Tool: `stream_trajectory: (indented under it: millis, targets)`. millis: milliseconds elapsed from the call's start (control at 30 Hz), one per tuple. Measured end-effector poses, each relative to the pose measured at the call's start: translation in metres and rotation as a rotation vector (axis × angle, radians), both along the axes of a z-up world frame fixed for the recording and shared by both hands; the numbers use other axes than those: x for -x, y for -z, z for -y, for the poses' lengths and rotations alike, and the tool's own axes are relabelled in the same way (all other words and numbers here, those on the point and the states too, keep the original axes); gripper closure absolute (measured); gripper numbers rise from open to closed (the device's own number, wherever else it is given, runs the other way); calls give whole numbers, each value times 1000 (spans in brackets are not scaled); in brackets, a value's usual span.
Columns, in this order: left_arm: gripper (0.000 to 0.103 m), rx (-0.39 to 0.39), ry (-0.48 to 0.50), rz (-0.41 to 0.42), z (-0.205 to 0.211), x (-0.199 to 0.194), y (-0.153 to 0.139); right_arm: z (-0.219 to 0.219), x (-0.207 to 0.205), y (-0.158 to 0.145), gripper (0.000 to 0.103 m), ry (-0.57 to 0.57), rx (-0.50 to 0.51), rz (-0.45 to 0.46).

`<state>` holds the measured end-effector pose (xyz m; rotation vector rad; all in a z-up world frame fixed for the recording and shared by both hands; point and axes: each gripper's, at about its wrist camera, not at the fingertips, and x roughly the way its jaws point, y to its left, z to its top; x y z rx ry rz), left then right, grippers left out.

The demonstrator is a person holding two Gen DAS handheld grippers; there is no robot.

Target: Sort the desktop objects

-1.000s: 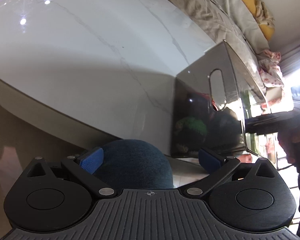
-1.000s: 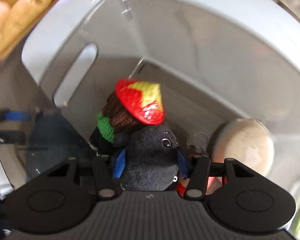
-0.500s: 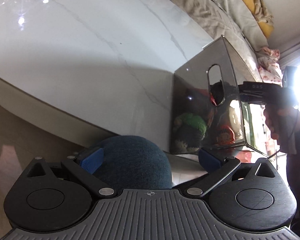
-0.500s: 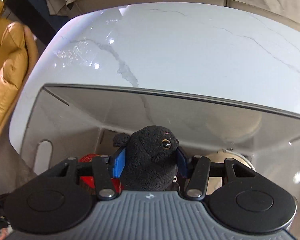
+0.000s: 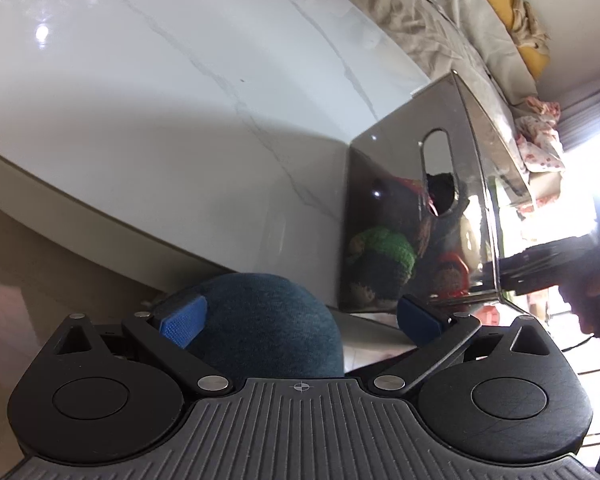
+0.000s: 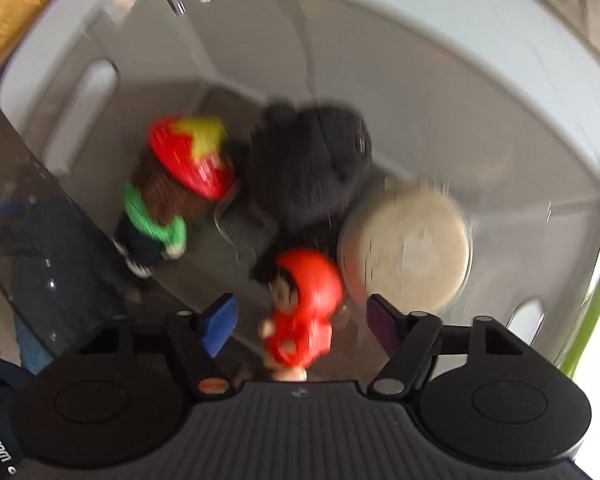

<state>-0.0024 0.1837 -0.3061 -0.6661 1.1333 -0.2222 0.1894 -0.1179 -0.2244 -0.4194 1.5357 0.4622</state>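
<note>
Black plush [image 6: 308, 168] beyond parted right tongs [image 6: 300, 322]

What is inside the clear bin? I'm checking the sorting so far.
Clear bin holds a black plush, knitted doll, red figure and beige disc; anything beneath them is hidden.

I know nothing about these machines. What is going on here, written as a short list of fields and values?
setting: white marble table with a clear plastic bin on it
in the bin: black plush toy, knitted doll with red hat, red figurine, round beige disc
right tongs: above the bin, open, jaws just widened, black plush released and lying in the bin
left tongs: open, beside the bin, with a dark blue rounded thing between the pads
picture quality: right view blurred
</note>
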Motion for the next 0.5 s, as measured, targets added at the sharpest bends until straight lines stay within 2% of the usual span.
stream_trajectory:
  millis: [133, 300, 367, 433, 500]
  targets:
    - [0, -19, 22, 11, 3, 5, -4, 8, -7, 28, 52, 106, -23, -28]
    - [0, -17, -39, 0, -14, 12, -3, 32, -17, 36, 54, 295, -84, -127]
    - [0, -12, -64, -13, -21, 12, 0, 40, -18, 33, 50, 325, -95, -152]
    - [0, -8, -76, -20, -23, 11, 2, 39, -15, 15, 36, 276, -94, -89]
    - [0, -7, -64, -13, -20, 9, 0, 36, -12, -8, 33, 243, -137, -16]
